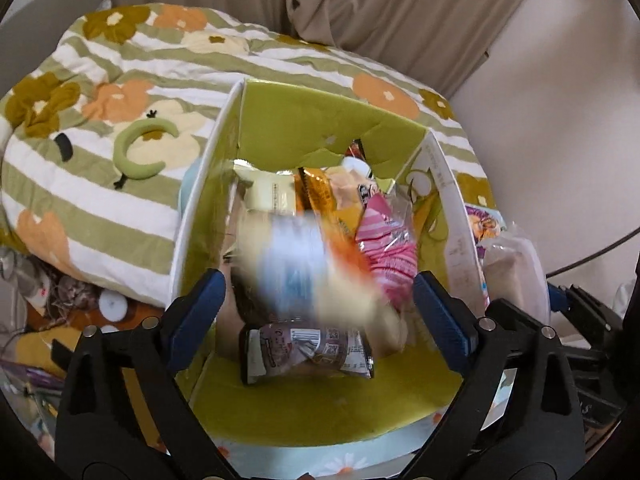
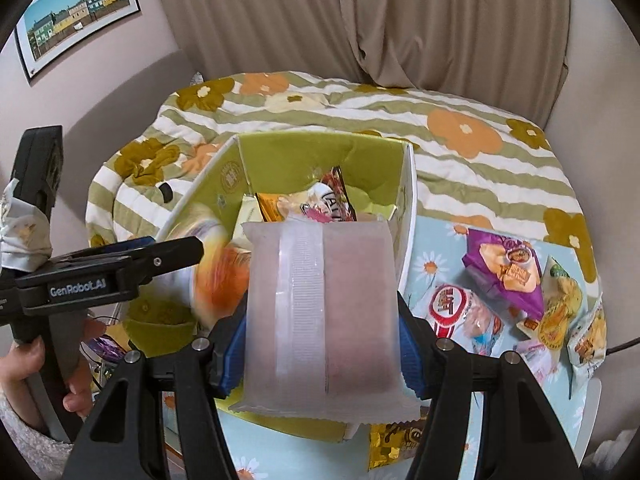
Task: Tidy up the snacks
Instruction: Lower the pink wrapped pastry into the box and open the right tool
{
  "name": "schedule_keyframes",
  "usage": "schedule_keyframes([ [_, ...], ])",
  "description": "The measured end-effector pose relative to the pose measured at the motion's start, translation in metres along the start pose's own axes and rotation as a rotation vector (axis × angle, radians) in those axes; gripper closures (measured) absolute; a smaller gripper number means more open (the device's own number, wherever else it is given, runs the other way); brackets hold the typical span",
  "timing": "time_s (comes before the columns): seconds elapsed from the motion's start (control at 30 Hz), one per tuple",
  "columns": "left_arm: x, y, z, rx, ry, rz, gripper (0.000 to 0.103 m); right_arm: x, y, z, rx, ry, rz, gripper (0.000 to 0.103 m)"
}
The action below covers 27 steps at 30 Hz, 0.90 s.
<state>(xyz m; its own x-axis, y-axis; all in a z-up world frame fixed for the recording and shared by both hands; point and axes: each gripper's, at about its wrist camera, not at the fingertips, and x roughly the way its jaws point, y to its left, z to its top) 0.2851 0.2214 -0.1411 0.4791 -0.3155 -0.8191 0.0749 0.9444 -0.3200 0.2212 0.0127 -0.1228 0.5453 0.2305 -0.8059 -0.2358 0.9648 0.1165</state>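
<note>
At the left edge of the right wrist view, a person's hand [image 2: 28,364] is gripping the handle of the left claw [image 2: 188,250], whose black arm is reaching sideways toward the green-lined open cardboard box [image 2: 320,156] at centre frame. In the left wrist view the left claw [image 1: 320,300] is standing wide, its blue pads apart on either side of a blurred blue, white and orange snack packet [image 1: 304,264] that is touching neither pad and is showing above the box interior. Below it in the frame, a brown-and-white wrapped snack [image 1: 308,354] is lying on the box's green floor, and a pink striped packet [image 1: 390,256] is leaning at the right among other wrappers. In the lower centre of the right wrist view, the right claw [image 2: 322,344] is pinching a frosted translucent pouch with a ribbed white seam [image 2: 320,312] between its blue pads, over the near edge of the box. To the right, on the daisy-print cloth [image 2: 436,264], a red-and-white packet [image 2: 452,308], a purple chip bag [image 2: 508,272] and yellow packets [image 2: 564,308] are lying loose outside the box.
</note>
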Motion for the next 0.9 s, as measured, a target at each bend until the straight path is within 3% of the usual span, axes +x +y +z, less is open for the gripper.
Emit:
schedule_keyframes([
  [0.23, -0.008, 0.003, -0.02, 0.005, 0.017, 0.008, 0.009, 0.006, 0.004, -0.007, 0.016, 0.017, -0.007, 0.045],
  [0.77, -0.036, 0.011, -0.056, -0.027, -0.017, 0.114, 0.009, 0.048, 0.017, -0.014, 0.009, 0.083, 0.063, 0.044],
  [0.8, -0.036, 0.011, -0.056, -0.028, -0.02, 0.118, 0.009, 0.047, 0.016, -0.015, 0.012, 0.077, 0.068, 0.04],
  [0.9, -0.036, 0.01, -0.059, -0.03, -0.028, 0.127, 0.009, 0.037, 0.014, -0.017, 0.003, 0.017, 0.074, 0.006],
])
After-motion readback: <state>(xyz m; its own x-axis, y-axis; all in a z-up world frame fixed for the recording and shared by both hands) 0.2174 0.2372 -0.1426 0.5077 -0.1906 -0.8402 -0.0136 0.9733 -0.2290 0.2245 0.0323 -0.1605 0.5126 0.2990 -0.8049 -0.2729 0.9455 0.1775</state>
